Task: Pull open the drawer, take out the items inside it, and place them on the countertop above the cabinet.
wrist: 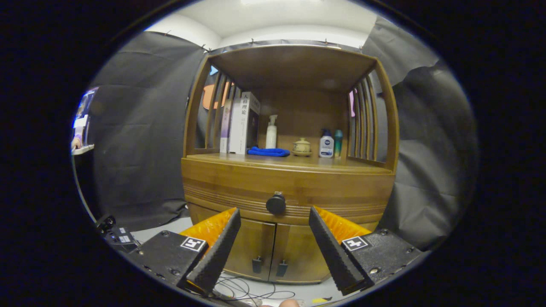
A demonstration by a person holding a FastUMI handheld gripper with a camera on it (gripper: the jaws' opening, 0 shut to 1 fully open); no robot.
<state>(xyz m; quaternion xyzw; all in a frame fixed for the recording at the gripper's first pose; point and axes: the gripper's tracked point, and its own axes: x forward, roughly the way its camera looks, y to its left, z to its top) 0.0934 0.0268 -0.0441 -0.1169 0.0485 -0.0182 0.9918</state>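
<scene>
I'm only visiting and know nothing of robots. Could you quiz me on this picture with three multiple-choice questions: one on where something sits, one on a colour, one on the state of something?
1. Where does the folded cloth lie?
A. On the floor
B. On the countertop, between the books and the small lidded pot
C. Draped over the knob

2. What colour is the drawer's round knob?
A. Black
B. White
C. Red

3. How does the drawer stand?
A. Pulled fully out
B. Removed
C. Closed, flush with the cabinet front

Answers:
1 B: the blue cloth rests on the countertop beside the books.
2 A: the knob is dark against the light wood.
3 C: no gap shows around the drawer, and the gripper is open, its fingers apart and short of the knob.
</scene>
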